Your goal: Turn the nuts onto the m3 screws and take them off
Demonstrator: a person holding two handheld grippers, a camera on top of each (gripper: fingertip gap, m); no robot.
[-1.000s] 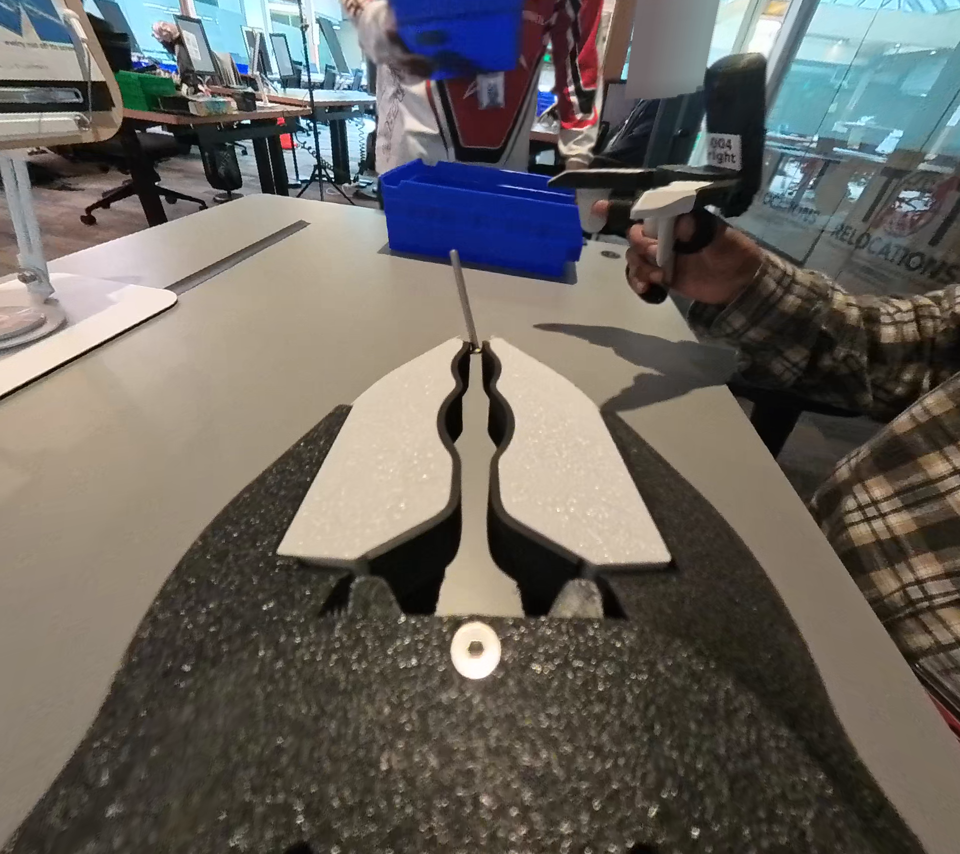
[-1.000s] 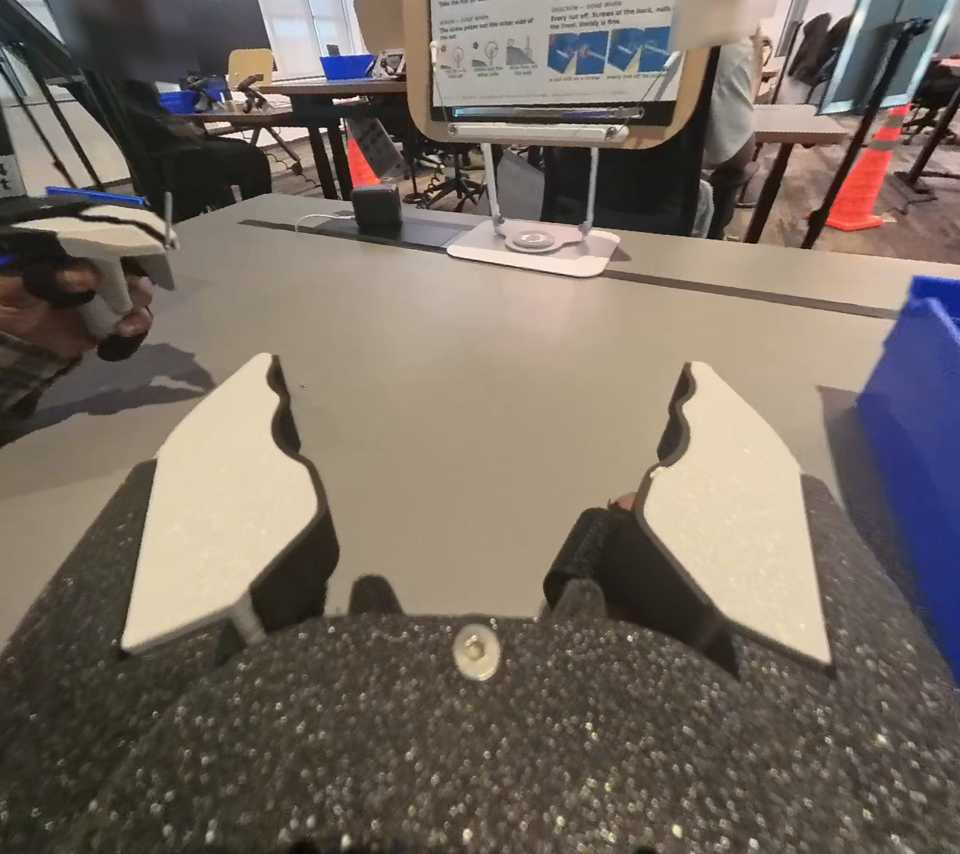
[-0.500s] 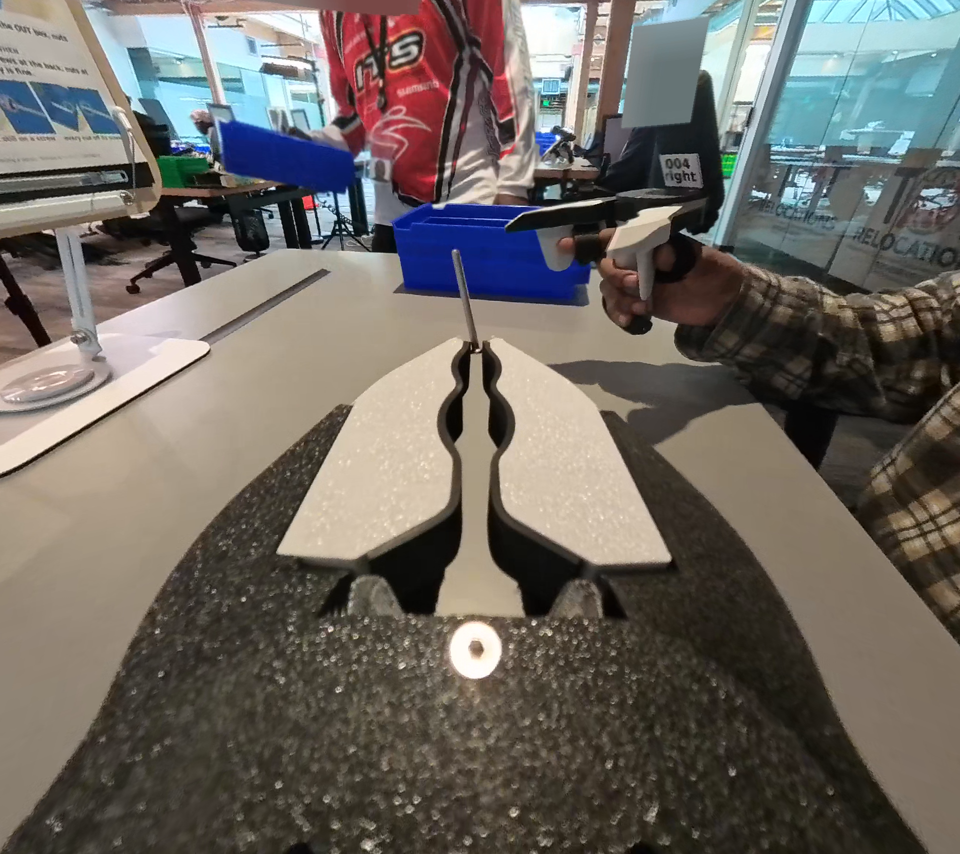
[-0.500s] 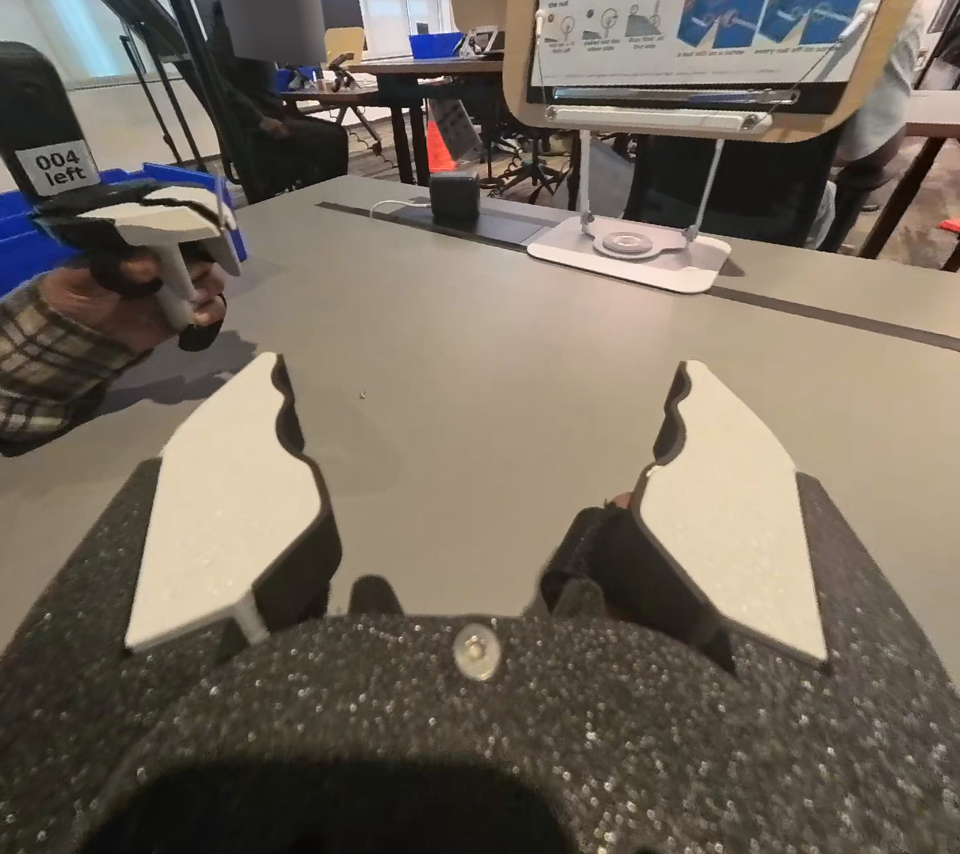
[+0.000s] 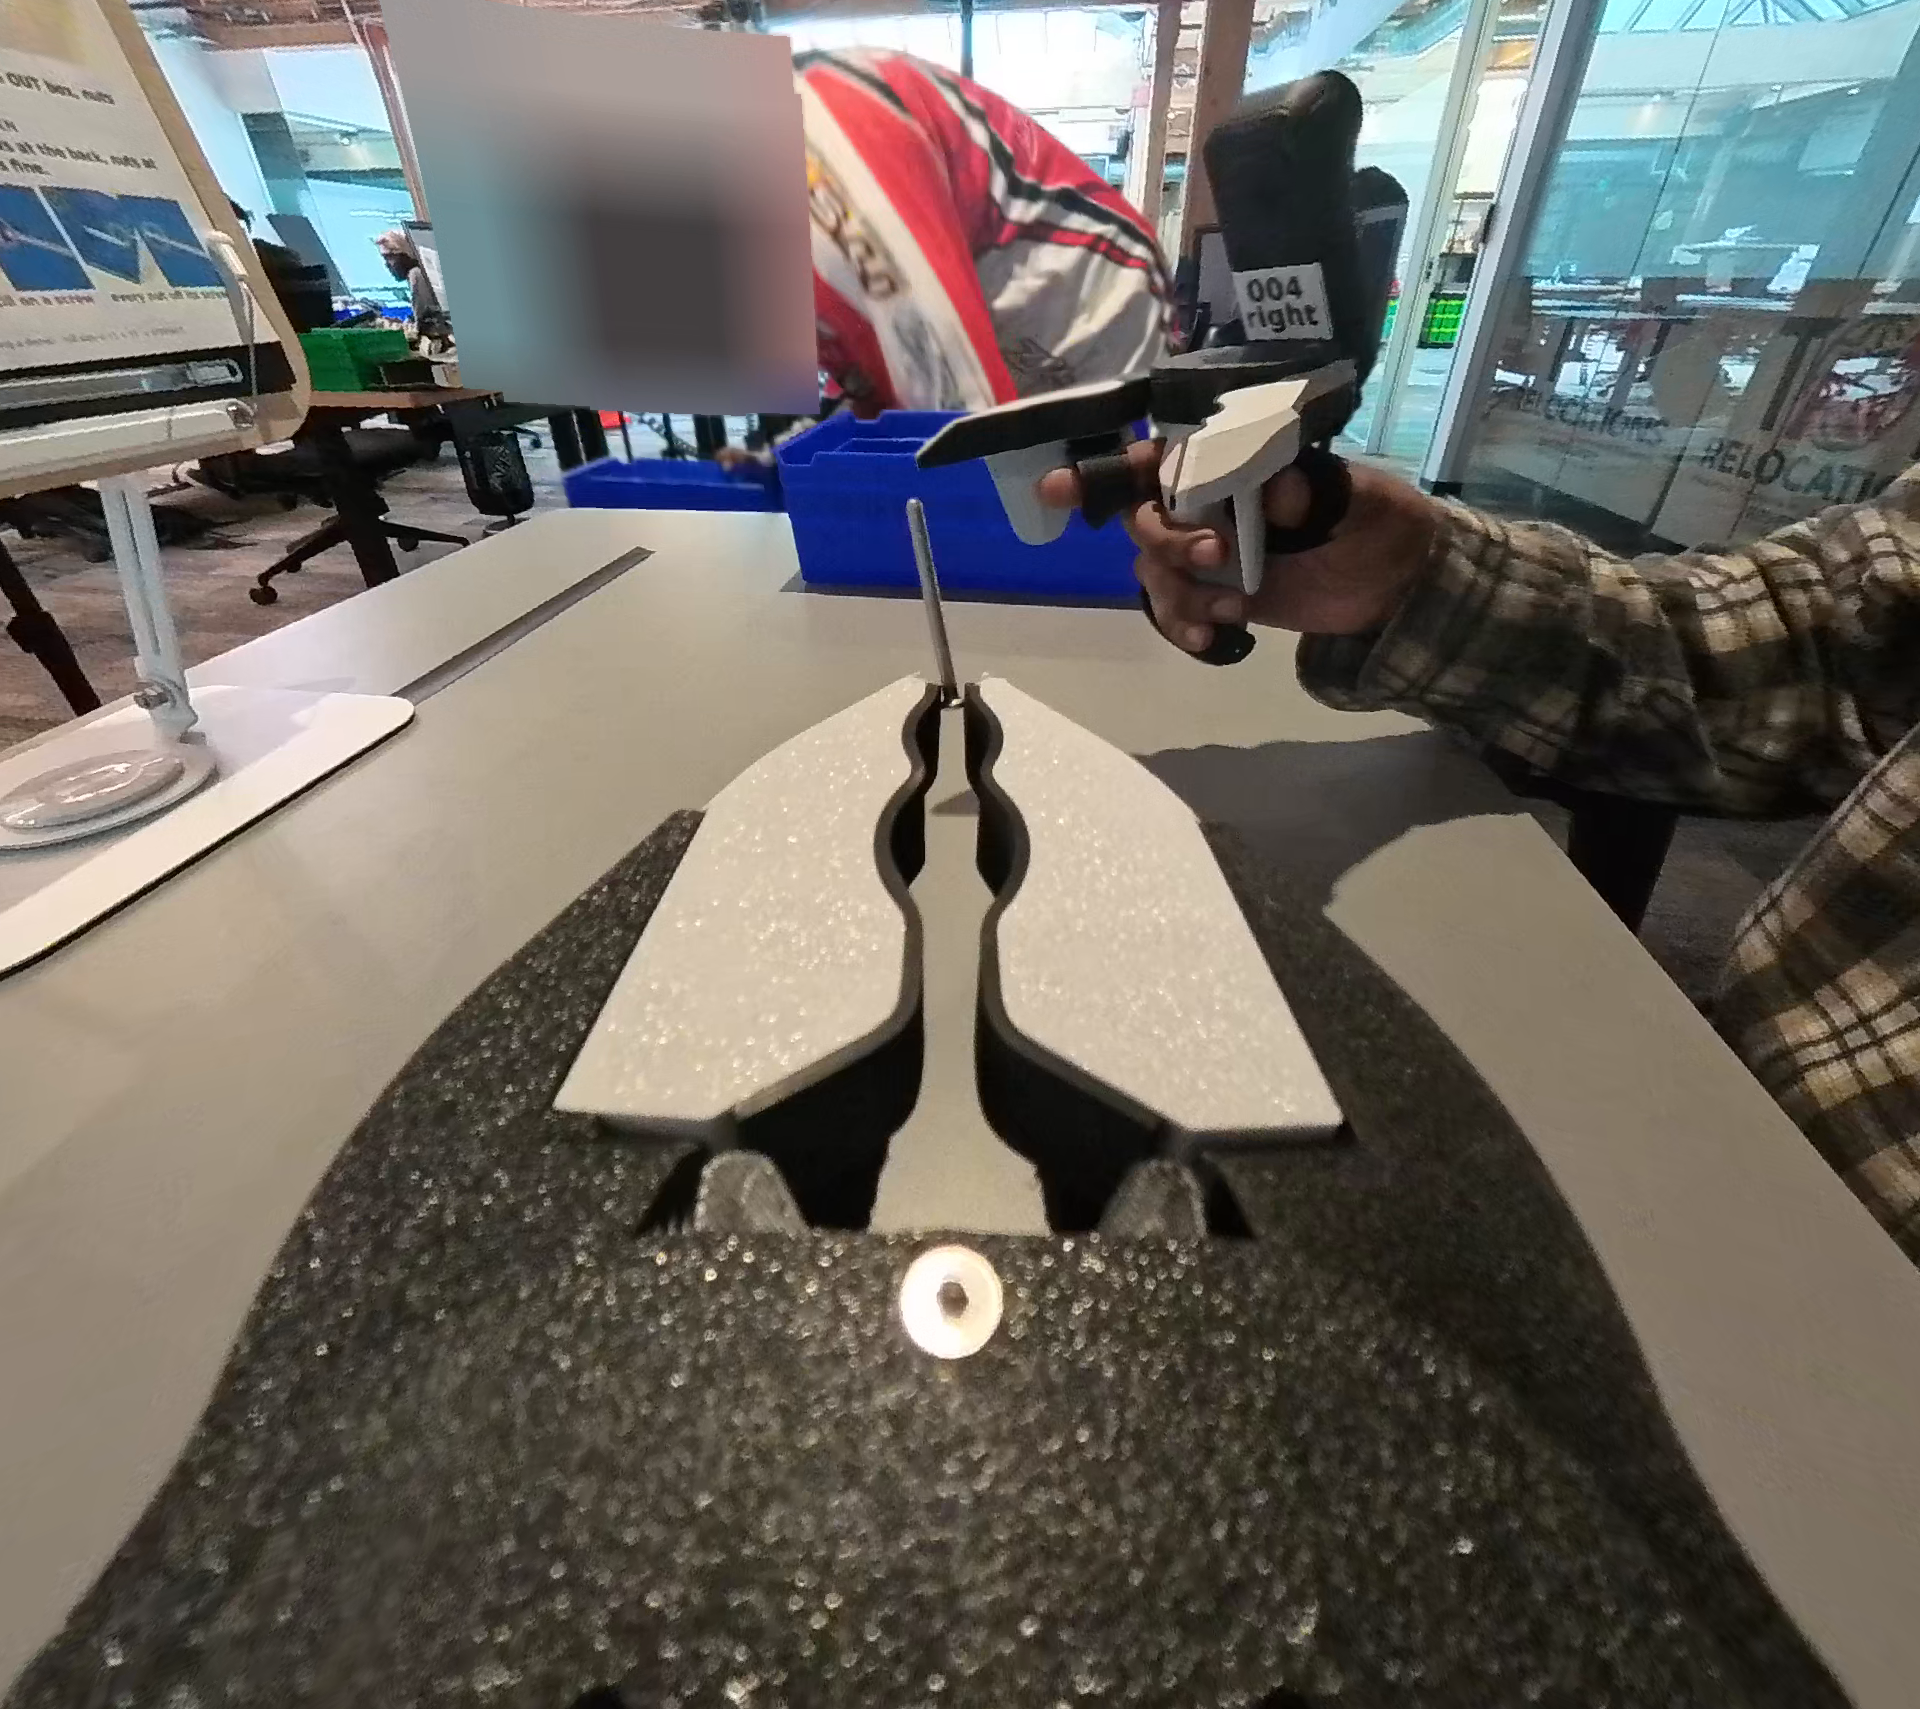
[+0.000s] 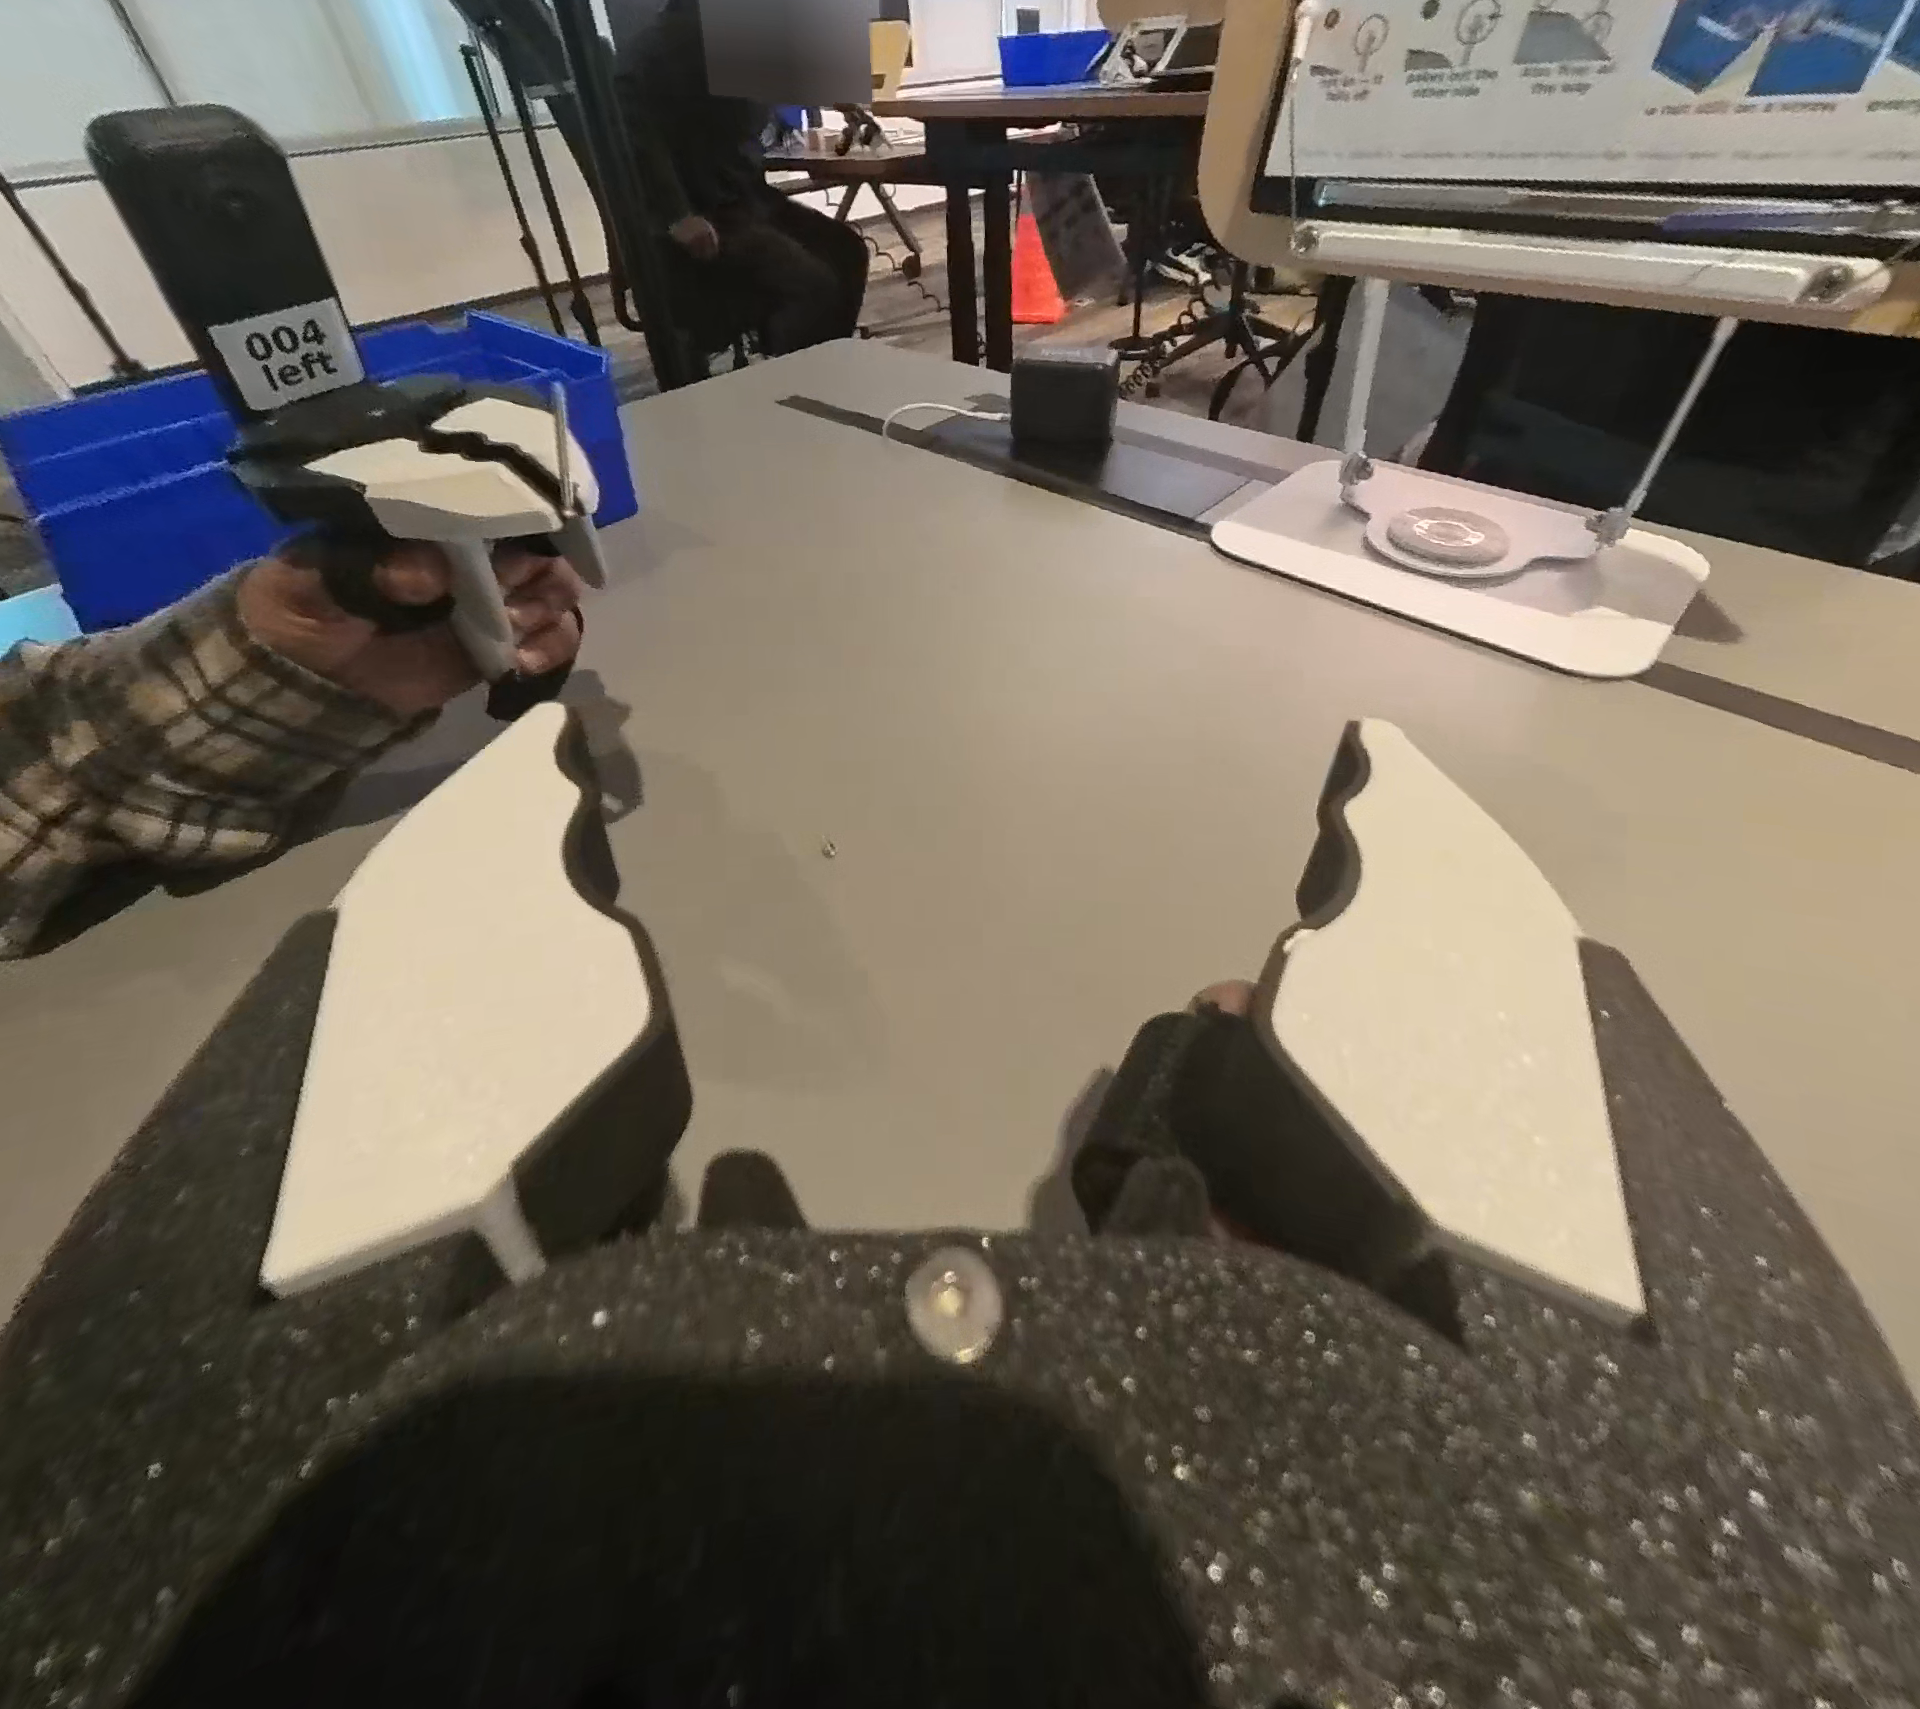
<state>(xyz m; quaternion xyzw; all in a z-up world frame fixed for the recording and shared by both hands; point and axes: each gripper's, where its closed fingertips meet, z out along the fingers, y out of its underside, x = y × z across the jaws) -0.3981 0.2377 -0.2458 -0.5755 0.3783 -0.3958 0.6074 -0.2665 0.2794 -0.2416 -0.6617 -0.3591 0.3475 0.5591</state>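
Where left claw (image 5: 948, 691) hides it — nut (image 6: 828, 849)

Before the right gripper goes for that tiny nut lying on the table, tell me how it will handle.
The nut looks very light and would probably skid across the smooth grey table. Being so small beside the wide-open right gripper, it may slip out.

My left gripper (image 5: 948, 691) is showing matt white fingers (image 5: 774, 932) with a fine sparkly grain, black rubbery linings, and a coarse, speckled black body. The screw (image 5: 928, 594) is looking like thin bright metal. The table (image 5: 468, 828) is reading as smooth matt grey. The far bin (image 5: 894, 537) is looking like glossy blue plastic. My sleeve (image 5: 1621, 672) is showing woven plaid cloth.
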